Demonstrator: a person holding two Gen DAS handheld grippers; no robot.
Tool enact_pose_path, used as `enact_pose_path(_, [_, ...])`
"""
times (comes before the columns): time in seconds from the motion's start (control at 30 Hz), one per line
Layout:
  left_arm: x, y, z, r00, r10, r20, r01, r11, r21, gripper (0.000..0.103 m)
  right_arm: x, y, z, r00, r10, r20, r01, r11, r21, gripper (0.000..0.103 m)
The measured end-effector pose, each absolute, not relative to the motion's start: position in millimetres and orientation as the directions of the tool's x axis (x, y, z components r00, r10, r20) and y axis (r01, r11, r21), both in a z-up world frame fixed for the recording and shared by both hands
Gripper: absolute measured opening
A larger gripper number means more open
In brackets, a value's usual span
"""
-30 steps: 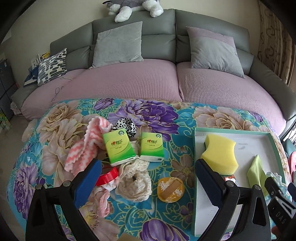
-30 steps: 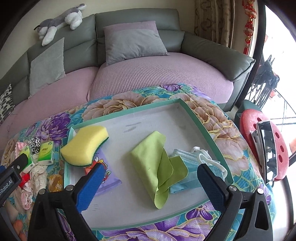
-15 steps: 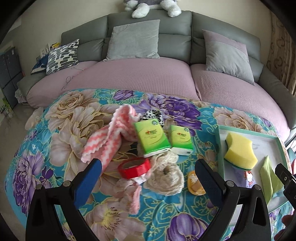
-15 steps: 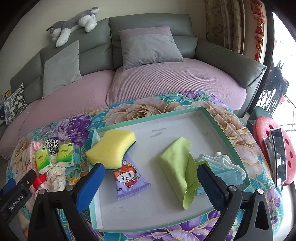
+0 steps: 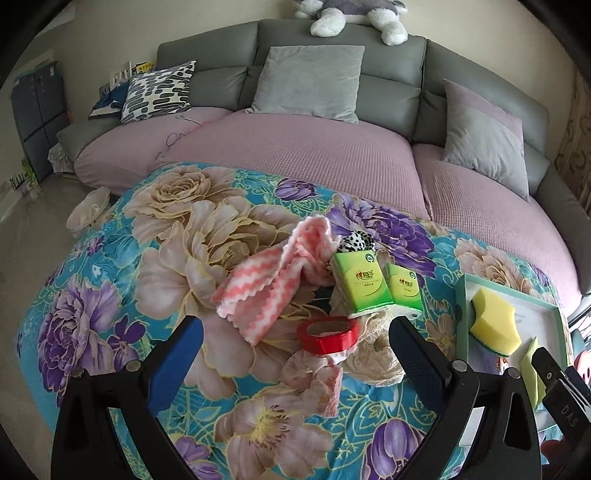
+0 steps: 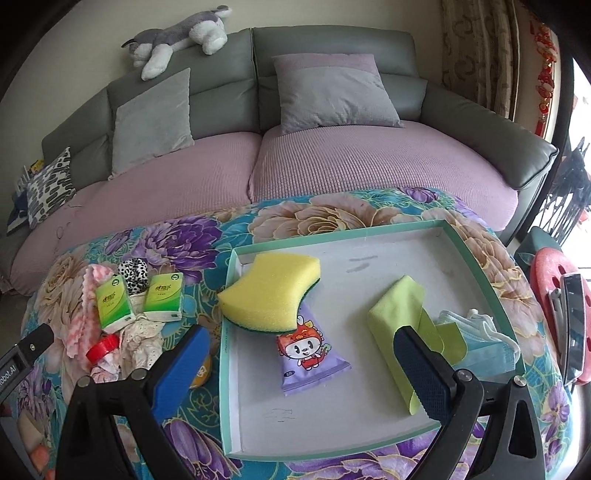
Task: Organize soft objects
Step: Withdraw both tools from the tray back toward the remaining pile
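Covering the table, a floral cloth fronts a grey sofa.

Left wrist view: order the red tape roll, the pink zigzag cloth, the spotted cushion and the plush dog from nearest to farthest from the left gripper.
1. Red tape roll, just ahead of the left gripper, between its open fingers.
2. Pink zigzag cloth, on the table beyond the tape, slightly left.
3. Spotted cushion, on the sofa, far left.
4. Plush dog, on top of the sofa back.
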State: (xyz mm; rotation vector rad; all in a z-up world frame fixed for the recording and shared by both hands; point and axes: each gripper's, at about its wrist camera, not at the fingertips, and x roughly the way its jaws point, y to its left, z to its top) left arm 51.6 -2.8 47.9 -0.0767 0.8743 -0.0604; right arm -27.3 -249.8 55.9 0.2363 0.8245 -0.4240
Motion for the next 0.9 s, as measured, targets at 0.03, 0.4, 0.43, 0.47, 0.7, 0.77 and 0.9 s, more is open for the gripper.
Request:
enact_pose_path(0.03, [51.0,-0.2,49.6,0.639,-0.081,-0.765,0.016,0.996,-0.092,0.101,-26.7,-247.8,55.8,0.606,-0.259,-0.752,0.443,0.895,0.048,0.101])
enact_pose_path(0.4, [53.4,37.8,30.0,0.574,-0.092,-0.813,-0.083,0.982,-0.169,0.101,-10.8,-210.6,46.4,0.637,-0.136,-0.759,0.32,0.942,0.1,0.101])
enact_pose_path(0.43, [54.6,41.1,24.0,0.562,-0.088,-0.822,-0.088,0.982,-0.165,0.1,-8.6,-205.6,44.7,0.64,-0.124,-0.758,0.307,0.946,0.105,0.101])
enact_pose_path(0.47, [56.6,44.6,16.5,0.547,-0.084,-0.833,-0.099,0.981,-0.164,0.101,-7.4,-200.9,43.2,0.645,-0.114,-0.756,0.296,0.949,0.109,0.101])
enact_pose_path(0.7, [67.2,49.3,-2.4,0.491,-0.123,-0.862,-0.107,0.974,-0.2,0.1,5.8,-173.7,25.2,0.645,-0.038,-0.763,0.222,0.965,0.14,0.101])
enact_pose_path(0.77, [68.1,47.1,-8.5,0.479,-0.134,-0.867,-0.097,0.974,-0.204,0.1,6.1,-170.3,22.8,0.645,-0.044,-0.763,0.216,0.968,0.127,0.101])
enact_pose_path(0.9, [69.9,40.2,-19.6,0.427,-0.189,-0.884,-0.06,0.97,-0.236,0.1,7.4,-173.7,15.2,0.63,-0.039,-0.776,0.229,0.964,0.136,0.101])
